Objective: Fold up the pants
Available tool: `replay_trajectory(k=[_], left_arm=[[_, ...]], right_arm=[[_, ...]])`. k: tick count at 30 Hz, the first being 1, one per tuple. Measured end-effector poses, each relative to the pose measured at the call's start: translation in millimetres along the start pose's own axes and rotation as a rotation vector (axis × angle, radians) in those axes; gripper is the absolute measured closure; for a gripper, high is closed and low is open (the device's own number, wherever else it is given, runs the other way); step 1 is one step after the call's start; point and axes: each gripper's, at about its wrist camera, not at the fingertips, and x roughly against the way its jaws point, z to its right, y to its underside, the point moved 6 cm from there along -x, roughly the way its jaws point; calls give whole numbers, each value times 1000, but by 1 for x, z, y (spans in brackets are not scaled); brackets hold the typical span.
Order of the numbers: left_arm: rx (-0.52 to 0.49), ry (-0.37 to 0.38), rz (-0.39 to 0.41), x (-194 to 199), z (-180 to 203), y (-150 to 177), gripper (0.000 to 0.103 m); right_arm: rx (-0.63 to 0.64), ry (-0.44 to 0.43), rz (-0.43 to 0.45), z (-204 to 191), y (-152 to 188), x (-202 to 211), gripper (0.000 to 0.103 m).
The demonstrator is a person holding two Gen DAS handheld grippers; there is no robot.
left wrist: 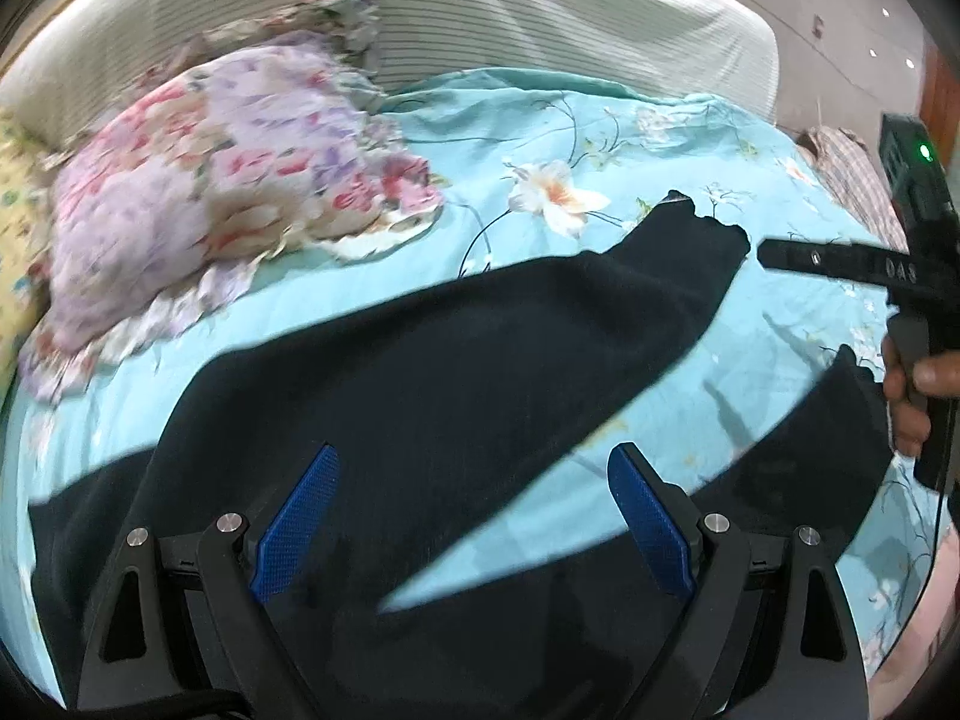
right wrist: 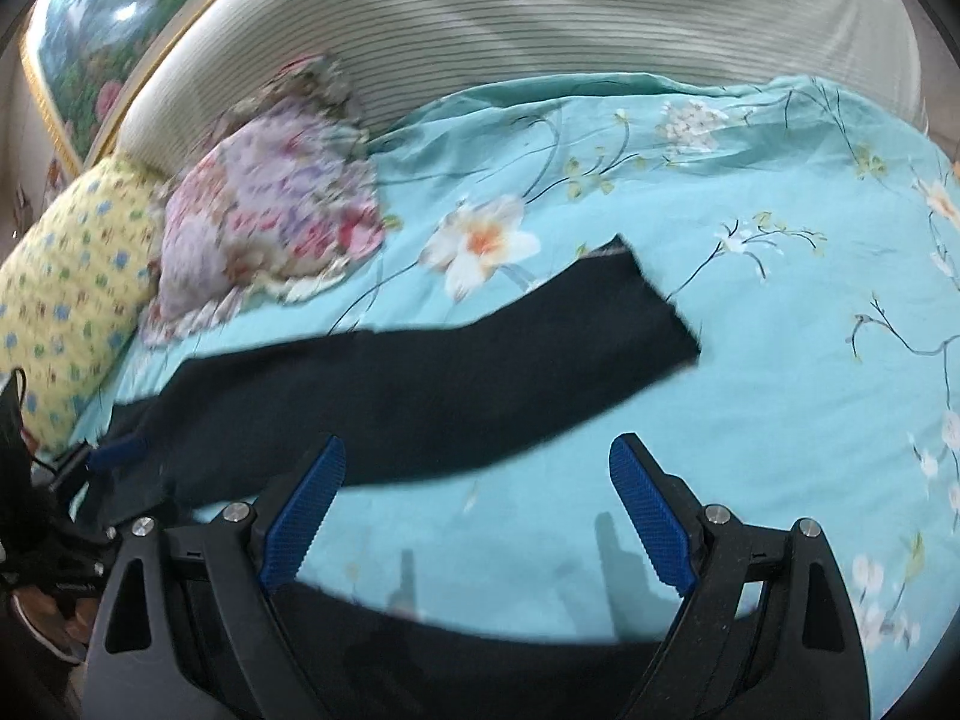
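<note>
Dark navy pants [left wrist: 456,372] lie spread on a turquoise floral bedsheet [left wrist: 540,138], legs apart in a V. My left gripper [left wrist: 474,468] hovers open over the crotch area, blue pads [left wrist: 300,516] wide apart, nothing between them. In the left wrist view the right gripper [left wrist: 780,255] shows side-on at the far right, held by a hand [left wrist: 912,390], just beyond the far leg's hem. In the right wrist view my right gripper [right wrist: 477,468] is open above bare sheet between the two legs; the far leg [right wrist: 456,372] stretches ahead and the near leg [right wrist: 480,654] lies under the gripper body.
A floral purple-pink pillow [left wrist: 198,204] and a yellow dotted pillow [right wrist: 66,294] sit at the left of the bed. A striped white headboard cover [right wrist: 540,30] rises behind. A plaid cloth [left wrist: 852,174] lies at the bed's right edge. The left gripper [right wrist: 114,453] shows at the right wrist view's left edge.
</note>
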Motion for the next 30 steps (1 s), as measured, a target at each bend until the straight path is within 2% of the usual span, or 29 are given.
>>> replay_trajectory(k=[10,18,23,24,25,26,27,28,29,30], left_arm=[[-120,68,-77,-69,3,-53,11],[-194,137,-137,-121,8,-89,11],[-205,167,-243,-162,8,-90,13],[-207,167,-240,-163,9,-89,13],[-209,170,-234,-162,10,-90,17],[-209,182,-235,-161,12,-90,25],[-210,195,-235,-159,14,-90,30],[-216,209,-236,-156,16,-89,44],[-226,221,-239,-151,19,-87,62],[-236,230,-242,-148,22,-86,72]], right_arm=[[-48,42,-41,43,-57,-44,13],[-16,77,-98,59,-81,-79,13],[-3,86,-127,65,-87,-98,14],[2,83,-142,64,-87,-104,22],[3,82,-152,64,-87,-108,35],[0,80,-163,65,-87,-113,42],[-7,78,-167,66,-87,-115,59],[-14,83,-165,68,-87,-115,78],[-22,91,-158,70,-87,-113,84],[-32,88,-149,71,-88,-110,89]])
